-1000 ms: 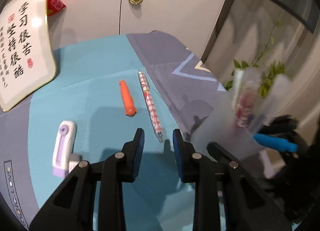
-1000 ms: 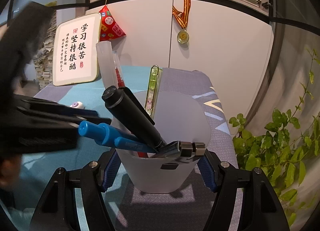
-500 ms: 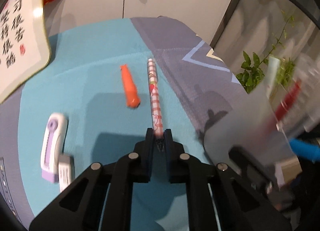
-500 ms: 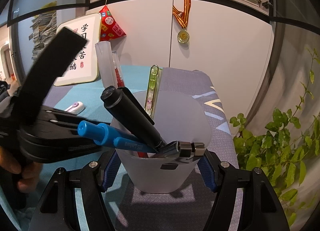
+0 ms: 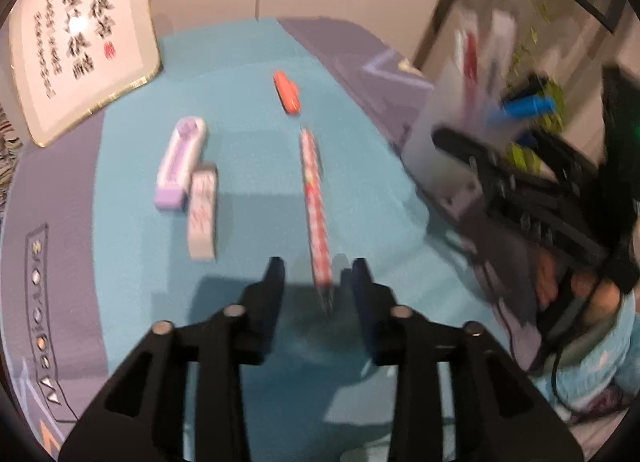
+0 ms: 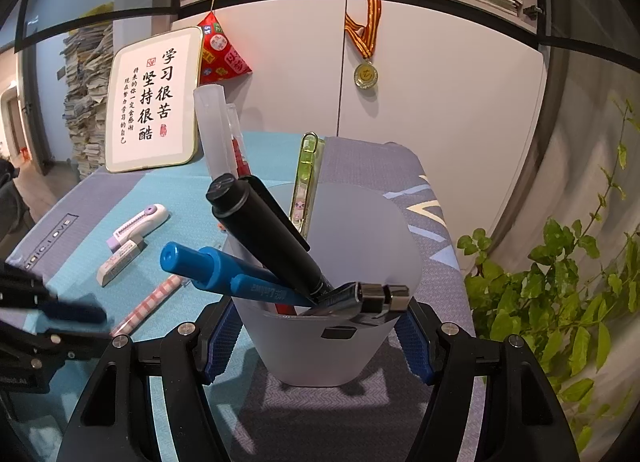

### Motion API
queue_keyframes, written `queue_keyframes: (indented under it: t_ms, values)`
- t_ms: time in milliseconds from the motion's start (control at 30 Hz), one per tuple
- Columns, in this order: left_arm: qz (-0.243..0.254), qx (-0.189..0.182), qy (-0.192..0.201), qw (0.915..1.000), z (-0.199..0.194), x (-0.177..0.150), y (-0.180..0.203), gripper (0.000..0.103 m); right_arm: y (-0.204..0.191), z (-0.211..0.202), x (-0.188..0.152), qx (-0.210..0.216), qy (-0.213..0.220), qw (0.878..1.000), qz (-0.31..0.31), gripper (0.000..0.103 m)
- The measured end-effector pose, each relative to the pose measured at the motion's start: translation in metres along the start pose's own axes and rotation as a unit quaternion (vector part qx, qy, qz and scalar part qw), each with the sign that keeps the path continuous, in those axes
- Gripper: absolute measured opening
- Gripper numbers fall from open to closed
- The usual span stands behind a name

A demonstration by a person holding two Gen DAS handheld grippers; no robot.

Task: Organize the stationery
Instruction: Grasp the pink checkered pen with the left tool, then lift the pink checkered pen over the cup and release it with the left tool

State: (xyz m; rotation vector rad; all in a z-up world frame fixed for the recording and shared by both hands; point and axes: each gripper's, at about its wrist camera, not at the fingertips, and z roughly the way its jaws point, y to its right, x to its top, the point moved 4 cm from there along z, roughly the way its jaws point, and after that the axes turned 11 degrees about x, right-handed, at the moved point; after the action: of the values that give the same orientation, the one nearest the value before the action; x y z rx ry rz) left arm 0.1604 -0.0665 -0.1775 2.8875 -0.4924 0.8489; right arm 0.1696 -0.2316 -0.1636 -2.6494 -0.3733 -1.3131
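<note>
My left gripper (image 5: 318,276) is open, its jaws on either side of the near tip of a pink checked pen (image 5: 316,214) that lies on the teal mat; neither jaw touches it. The pen also shows in the right wrist view (image 6: 150,304). My right gripper (image 6: 320,332) is shut on a frosted white pen cup (image 6: 352,262) that holds a black marker (image 6: 264,230), a blue marker (image 6: 224,272), a green clip and other pens. An orange pen (image 5: 286,92), a purple correction tape (image 5: 180,162) and a white eraser (image 5: 202,212) lie on the mat.
A framed calligraphy board (image 5: 76,42) leans at the back left of the table. A white cabinet (image 6: 420,82) with a hanging medal stands behind. A green plant (image 6: 560,282) is off the table's right edge. The left view is motion blurred.
My left gripper was shut on the pink pen's tip half a second ago; now its jaws are apart and it has drawn back. The right gripper and cup have not moved.
</note>
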Motion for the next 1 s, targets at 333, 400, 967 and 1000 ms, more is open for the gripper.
queue_keyframes:
  t_ms: [333,400,967,1000]
  values:
    - [0.007,0.043,0.013,0.9990,0.044,0.051,0.017,0.032,-0.001,0.001,0.000,0.002,-0.001,1.000,0.002,0.070]
    - [0.016,0.050,0.007,0.9986,0.052,0.052,0.020,0.032,0.000,0.001,0.000,0.004,-0.002,1.000,0.003,0.070]
    - [-0.009,0.032,0.100,0.9945,-0.020,0.067,0.004,0.011,0.001,0.001,0.000,0.004,-0.002,1.000,0.003,0.071]
    - [-0.012,0.029,0.110,0.9935,-0.028,0.067,0.002,0.011,0.001,0.001,0.000,0.004,-0.003,1.000,0.002,0.071]
